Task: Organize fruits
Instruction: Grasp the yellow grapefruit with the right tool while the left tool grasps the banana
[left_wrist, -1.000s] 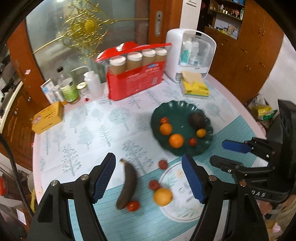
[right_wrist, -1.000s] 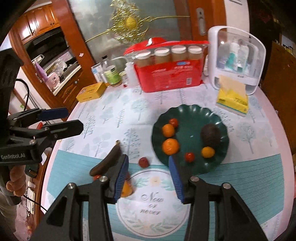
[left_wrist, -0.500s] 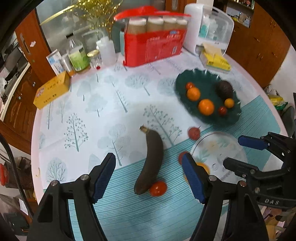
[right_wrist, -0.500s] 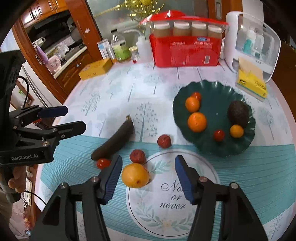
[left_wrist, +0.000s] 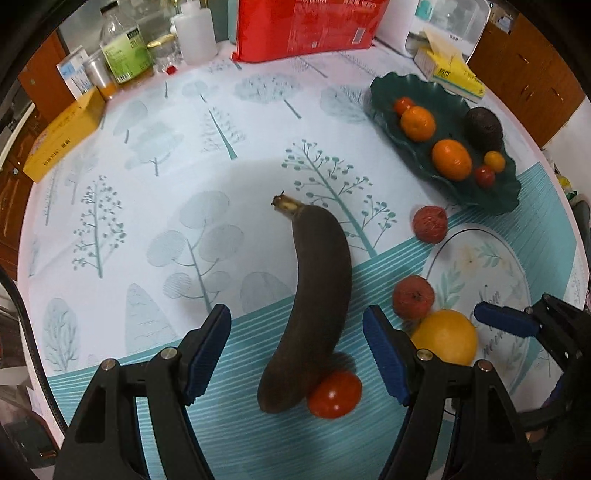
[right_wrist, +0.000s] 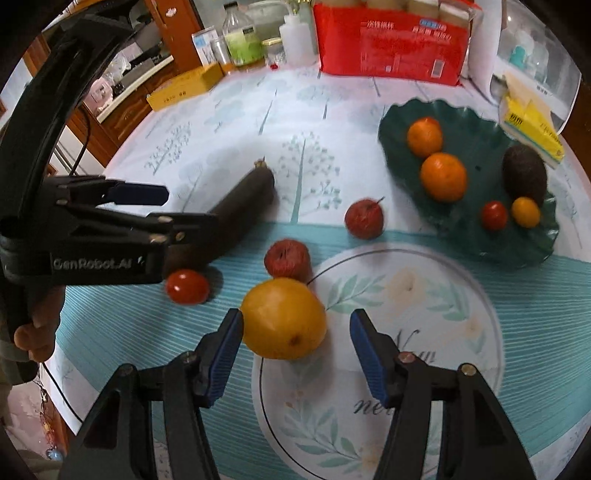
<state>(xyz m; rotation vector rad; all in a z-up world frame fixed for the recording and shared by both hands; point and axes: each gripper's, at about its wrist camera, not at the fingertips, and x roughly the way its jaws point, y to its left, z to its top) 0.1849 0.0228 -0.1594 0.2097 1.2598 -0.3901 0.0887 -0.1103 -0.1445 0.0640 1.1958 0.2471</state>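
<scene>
A dark overripe banana (left_wrist: 314, 306) lies on the tablecloth between the open jaws of my left gripper (left_wrist: 297, 354), with a cherry tomato (left_wrist: 334, 394) touching its near end. My right gripper (right_wrist: 295, 356) is open around a yellow-orange citrus (right_wrist: 283, 318), not gripping it. Two small red fruits (right_wrist: 364, 218) (right_wrist: 287, 257) lie loose nearby. A dark green plate (right_wrist: 476, 236) holds two oranges (right_wrist: 443, 176), an avocado (right_wrist: 524, 176), a cherry tomato and a small yellow fruit. The left gripper also shows in the right wrist view (right_wrist: 173, 208), over the banana (right_wrist: 240, 201).
A red box of jars (right_wrist: 391, 48), bottles (right_wrist: 242, 40), a yellow box (right_wrist: 184, 90), a tissue pack (right_wrist: 532, 127) and a white appliance stand along the table's far edge. A round printed mat (right_wrist: 424, 332) lies under my right gripper.
Both grippers have moved down and forward toward the table. The left now straddles the banana and the right now straddles the yellow-orange citrus. Both stay open.
</scene>
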